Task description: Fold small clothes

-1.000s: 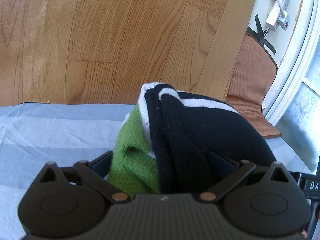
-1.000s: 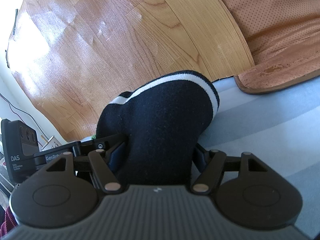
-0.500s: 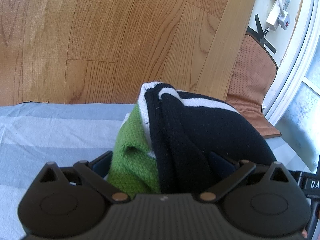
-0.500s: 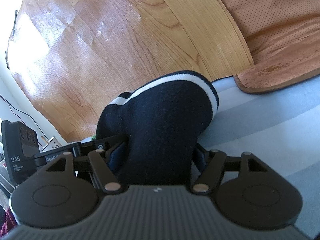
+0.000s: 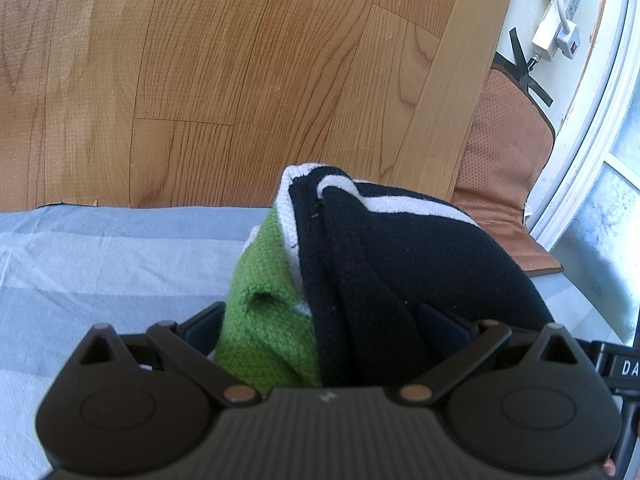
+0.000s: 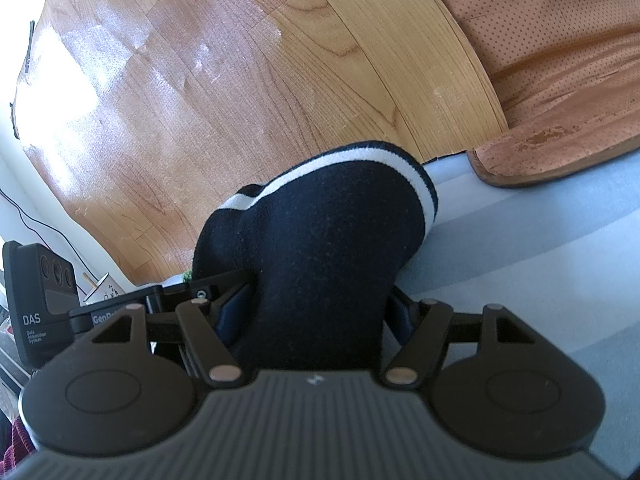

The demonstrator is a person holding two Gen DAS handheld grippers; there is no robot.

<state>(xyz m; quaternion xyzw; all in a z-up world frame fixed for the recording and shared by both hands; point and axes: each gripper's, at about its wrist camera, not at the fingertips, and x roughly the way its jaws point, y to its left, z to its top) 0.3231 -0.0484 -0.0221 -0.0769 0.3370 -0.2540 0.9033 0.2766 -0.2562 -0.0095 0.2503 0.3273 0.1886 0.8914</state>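
Note:
A small knit garment (image 5: 400,264), black with white stripes and a green part (image 5: 268,296), is bunched up over a blue-grey striped cloth surface (image 5: 120,264). My left gripper (image 5: 324,328) is shut on the garment, with green and black folds between its fingers. In the right wrist view the same garment (image 6: 320,256) shows as a black bundle with a white stripe. My right gripper (image 6: 320,312) is shut on its black part. The fingertips of both grippers are hidden by the fabric.
Wooden floor (image 5: 240,80) lies beyond the cloth's far edge. A brown perforated cushion (image 6: 560,60) sits at the right, also in the left wrist view (image 5: 504,168). A white window frame (image 5: 588,120) and a power strip (image 5: 560,28) are far right. The left gripper's body (image 6: 40,312) shows at lower left.

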